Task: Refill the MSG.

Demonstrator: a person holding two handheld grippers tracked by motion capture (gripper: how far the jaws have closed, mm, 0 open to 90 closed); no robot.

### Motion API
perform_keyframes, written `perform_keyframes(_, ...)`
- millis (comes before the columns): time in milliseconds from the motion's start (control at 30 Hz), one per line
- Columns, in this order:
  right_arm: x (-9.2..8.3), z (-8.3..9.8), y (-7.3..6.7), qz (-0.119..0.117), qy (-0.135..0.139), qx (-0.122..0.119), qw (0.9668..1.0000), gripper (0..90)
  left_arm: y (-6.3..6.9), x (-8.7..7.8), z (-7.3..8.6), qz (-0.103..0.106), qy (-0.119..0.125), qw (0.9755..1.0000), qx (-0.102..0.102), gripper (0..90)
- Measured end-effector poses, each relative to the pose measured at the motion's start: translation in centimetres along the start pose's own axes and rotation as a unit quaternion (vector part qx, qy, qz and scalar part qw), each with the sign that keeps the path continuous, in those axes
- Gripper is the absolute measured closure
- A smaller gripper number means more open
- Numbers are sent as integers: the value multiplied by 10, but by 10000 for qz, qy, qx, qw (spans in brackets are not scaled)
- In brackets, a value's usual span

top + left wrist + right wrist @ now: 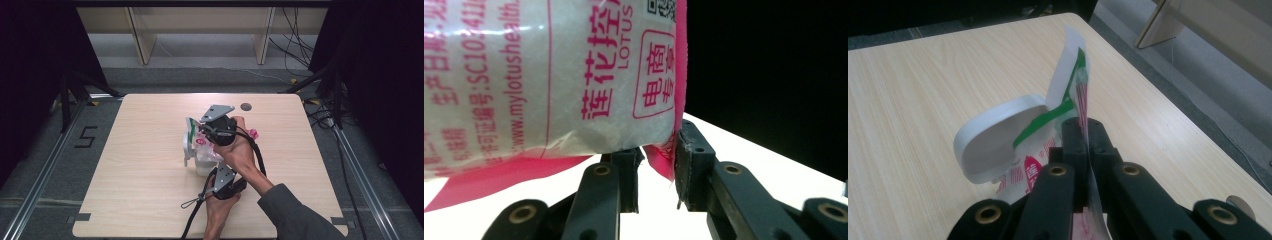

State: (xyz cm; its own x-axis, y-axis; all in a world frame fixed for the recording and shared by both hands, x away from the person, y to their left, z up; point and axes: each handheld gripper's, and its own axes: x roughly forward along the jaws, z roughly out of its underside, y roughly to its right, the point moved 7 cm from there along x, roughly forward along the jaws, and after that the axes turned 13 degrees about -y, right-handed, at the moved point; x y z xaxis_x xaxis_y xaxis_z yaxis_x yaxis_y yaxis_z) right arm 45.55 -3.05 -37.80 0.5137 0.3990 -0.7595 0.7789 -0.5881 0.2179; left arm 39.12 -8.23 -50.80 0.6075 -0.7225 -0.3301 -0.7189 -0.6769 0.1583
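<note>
Item: plastic bag (pixel 202 145) of white granules, pink print, green-edged top flap; held above the middle of the wooden table (pixel 140 165).

Right gripper (pixel 1087 131): jaws closed flat on the bag's thin top edge, the film standing up between them.

Left gripper (pixel 658 165): below the bag, jaws partly apart, pinching the pink bottom seam; the grip looks firm, though the contact is hard to see.

White rounded piece (pixel 993 142), possibly a scoop, just behind the bag.
</note>
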Motion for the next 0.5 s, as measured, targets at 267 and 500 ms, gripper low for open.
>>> perform_keyframes(267,1,1,-2,21,-52,34,10000,900,0,1,0,-3,-24,10000,13,731)
perform_keyframes(500,2,0,0,29,-20,-39,10000,900,-1,0,0,-18,-24,10000,8,732)
